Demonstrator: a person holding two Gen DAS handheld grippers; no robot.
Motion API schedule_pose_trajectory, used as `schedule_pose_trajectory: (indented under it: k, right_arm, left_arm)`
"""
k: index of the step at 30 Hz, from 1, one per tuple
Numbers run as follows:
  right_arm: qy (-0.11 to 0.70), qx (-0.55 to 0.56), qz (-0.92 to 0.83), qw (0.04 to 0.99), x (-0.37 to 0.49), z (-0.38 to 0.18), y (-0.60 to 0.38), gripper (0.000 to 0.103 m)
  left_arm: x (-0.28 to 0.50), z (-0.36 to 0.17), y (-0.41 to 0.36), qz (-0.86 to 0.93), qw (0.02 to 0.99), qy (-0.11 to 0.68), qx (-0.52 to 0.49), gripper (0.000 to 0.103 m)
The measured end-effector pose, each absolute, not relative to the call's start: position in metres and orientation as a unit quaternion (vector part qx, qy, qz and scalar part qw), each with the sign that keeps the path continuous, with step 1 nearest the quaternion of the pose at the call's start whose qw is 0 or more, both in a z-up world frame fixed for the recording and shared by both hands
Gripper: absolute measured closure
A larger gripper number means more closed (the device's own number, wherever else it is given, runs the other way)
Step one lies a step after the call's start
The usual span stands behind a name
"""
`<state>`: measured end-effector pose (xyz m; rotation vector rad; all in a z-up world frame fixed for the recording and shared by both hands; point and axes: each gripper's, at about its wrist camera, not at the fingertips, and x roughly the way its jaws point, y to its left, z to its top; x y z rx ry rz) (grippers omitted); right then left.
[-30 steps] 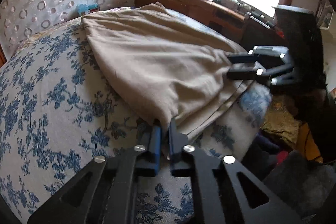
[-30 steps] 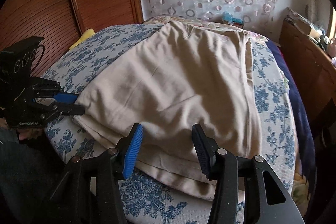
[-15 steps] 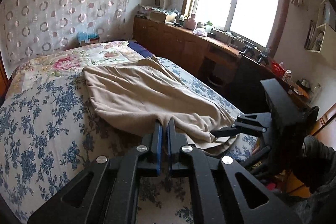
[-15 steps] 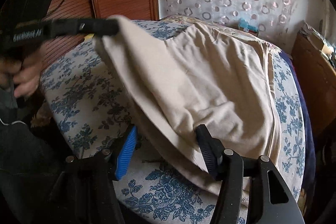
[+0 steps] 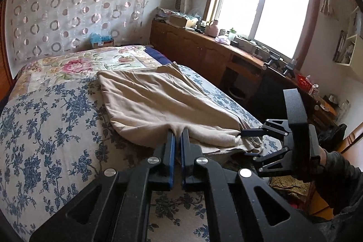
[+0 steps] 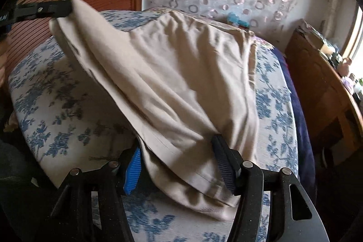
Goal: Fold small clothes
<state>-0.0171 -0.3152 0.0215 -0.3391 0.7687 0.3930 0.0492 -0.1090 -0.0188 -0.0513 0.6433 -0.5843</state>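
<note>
Left tool (image 5: 178,132) first: your jaws are pinched tight on the near left edge of the beige garment (image 5: 158,101), and that edge hangs lifted off the bed (image 5: 45,128). In the right wrist view the same tool (image 6: 65,7) sits high at the left with cloth draped down from it.

Garment spans the middle of the bed, far end lying flat toward the circle-patterned curtain (image 5: 68,3), near end raised on the left side only.

Right tool (image 6: 179,160): jaws stand apart with the near right hem between them, one pad under the cloth and one at its side. I judge it not clamped yet; pads don't appear to press.

Advice for this step:
- Close the right tool on the hem before you raise the left any further, else the cloth will probably skew.
- Catch both layers of hem; I can see a doubled edge at that corner.
- Match heights, then carry the near edge toward the far end in one even sweep.

Material: soft, matte woven or knit, limp, creases readily, stitched hem along the near edge. Shape roughly rectangular, wider near you. Bedcover is blue floral print, likely grippy enough to hold the far end still.
</note>
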Motion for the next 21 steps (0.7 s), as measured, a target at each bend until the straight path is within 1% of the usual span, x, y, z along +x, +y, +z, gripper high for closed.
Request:
schedule_pose_trajectory:
  k: [1, 3, 4, 5, 10, 15, 21]
  right_arm:
    - [0.374, -0.162, 0.187, 0.894, -0.016, 0.021, -0.317, 0.042]
    - [0.376, -0.155, 0.185, 0.895, -0.012, 0.02, -0.319, 0.049]
    - [0.376, -0.153, 0.187, 0.894, -0.012, 0.019, -0.32, 0.057]
    - [0.377, -0.152, 0.188, 0.894, -0.01, 0.018, -0.32, 0.066]
    - [0.378, -0.151, 0.205, 0.89, -0.009, 0.019, -0.323, 0.095]
    - [0.36, -0.147, 0.216, 0.896, -0.012, 0.026, -0.329, 0.097]
    - [0.306, -0.159, 0.212, 0.914, 0.002, 0.064, -0.331, 0.097]
  left_arm:
    - [0.05, -0.019, -0.108, -0.282, 0.907, 0.312, -0.026, 0.098]
    - [0.052, -0.019, -0.106, -0.279, 0.908, 0.311, -0.029, 0.098]
    - [0.052, -0.019, -0.105, -0.278, 0.908, 0.311, -0.03, 0.098]
    - [0.053, -0.019, -0.104, -0.277, 0.909, 0.311, -0.03, 0.098]
    - [0.052, -0.019, -0.105, -0.273, 0.91, 0.311, -0.029, 0.098]
    - [0.058, -0.019, -0.101, -0.262, 0.914, 0.31, -0.026, 0.098]
    - [0.088, -0.008, -0.096, -0.251, 0.918, 0.306, -0.025, 0.098]
